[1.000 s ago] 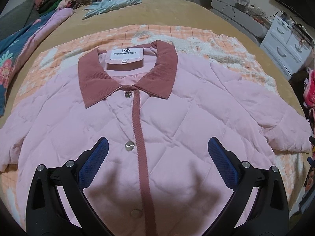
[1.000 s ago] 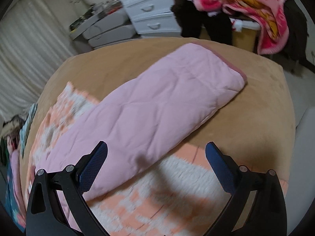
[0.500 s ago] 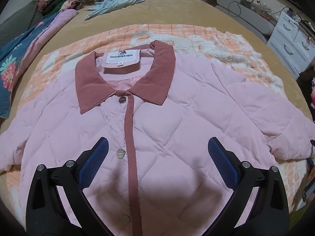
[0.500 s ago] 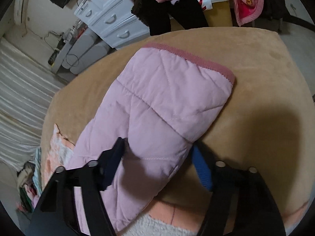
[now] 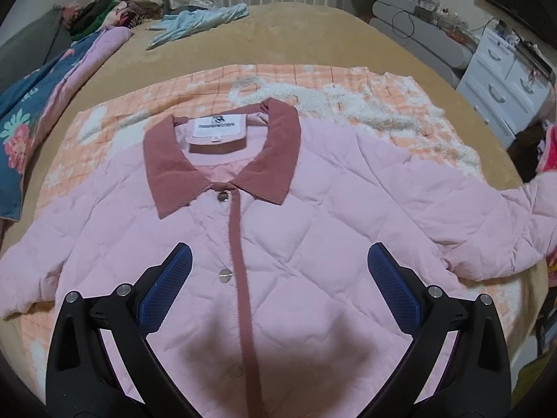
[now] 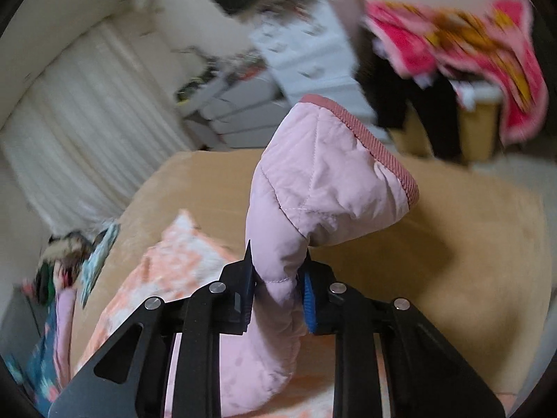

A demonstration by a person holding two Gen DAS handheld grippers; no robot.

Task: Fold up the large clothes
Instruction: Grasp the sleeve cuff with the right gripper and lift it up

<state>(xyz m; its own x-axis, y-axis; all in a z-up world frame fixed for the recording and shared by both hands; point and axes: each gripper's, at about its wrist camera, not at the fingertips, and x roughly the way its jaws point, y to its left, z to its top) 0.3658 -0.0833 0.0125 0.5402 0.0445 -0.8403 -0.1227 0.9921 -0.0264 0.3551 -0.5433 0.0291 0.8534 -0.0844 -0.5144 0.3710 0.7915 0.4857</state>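
A pink quilted jacket (image 5: 313,230) with a dusty-red collar (image 5: 222,163) and front placket lies face up, buttoned, on an orange-and-white blanket (image 5: 348,87) on the bed. My left gripper (image 5: 278,278) is open and hovers above the jacket's chest. In the right wrist view my right gripper (image 6: 278,289) is shut on the jacket's right sleeve (image 6: 323,188) and holds it lifted off the bed, its red-trimmed cuff (image 6: 365,136) pointing up. In the left wrist view that sleeve (image 5: 515,223) rises at the right edge.
The tan bed cover (image 5: 296,35) spreads around the blanket. A floral quilt (image 5: 38,104) and a clothes pile (image 5: 104,10) lie at the far left, a light blue garment (image 5: 198,21) at the back. White drawers (image 5: 504,83) and a pink blanket (image 6: 470,52) stand beside the bed.
My right gripper closed on the right sleeve and lifted it off the bed. The left gripper stayed open and drifted slightly over the jacket's front.
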